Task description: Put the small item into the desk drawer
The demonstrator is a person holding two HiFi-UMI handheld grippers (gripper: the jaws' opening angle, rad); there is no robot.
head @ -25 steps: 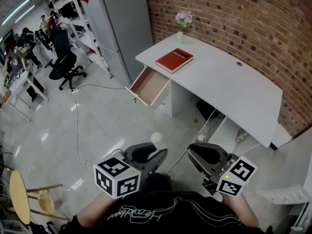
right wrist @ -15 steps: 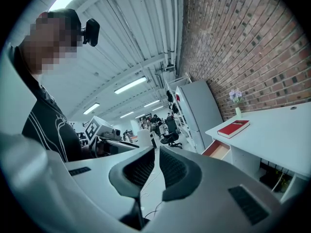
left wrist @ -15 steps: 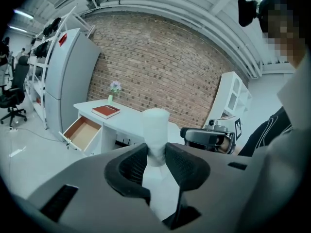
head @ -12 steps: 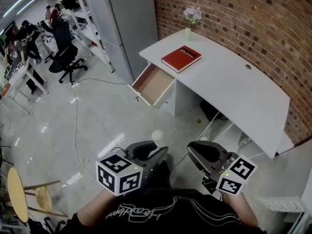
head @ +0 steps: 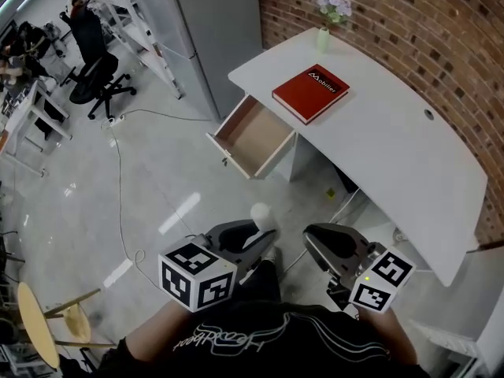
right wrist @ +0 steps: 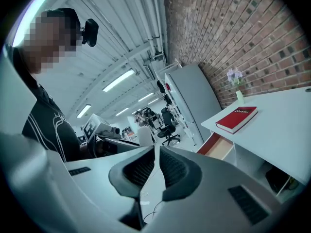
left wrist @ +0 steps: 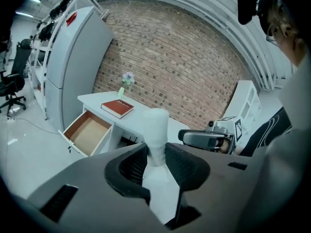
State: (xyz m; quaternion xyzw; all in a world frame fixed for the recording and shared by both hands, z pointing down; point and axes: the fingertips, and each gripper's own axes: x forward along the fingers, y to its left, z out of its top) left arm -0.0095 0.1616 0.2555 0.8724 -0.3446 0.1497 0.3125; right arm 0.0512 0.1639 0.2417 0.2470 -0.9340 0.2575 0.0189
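The small white item, a stubby cylinder with a rounded top, stands upright between the pads of my left hand-held gripper. The jaws are clamped on its lower part, and most of it pokes up above them. It hangs over the floor, well apart from the drawer, so I judge the carry across to be the step in hand. My right hand-held gripper sits beside the left one, its jaws together with nothing between them.

The drawer stands pulled out at the left end of the white counter, and what I can see of its inside looks bare. On the counter top just behind it lies a red book. Farther back, by the brick wall, is a small vase of flowers.

Since I grip the item only low down, a tilt or a jolt could lever it out, so I want it upright and the squeeze steady. I should come in from above the open drawer, clear its front lip, and lower the item near the middle of the bottom. Only then should I part the jaws, because a rounded thing dropped from height may bounce or roll. The right hand-held gripper should stay clear of the drawer's side.
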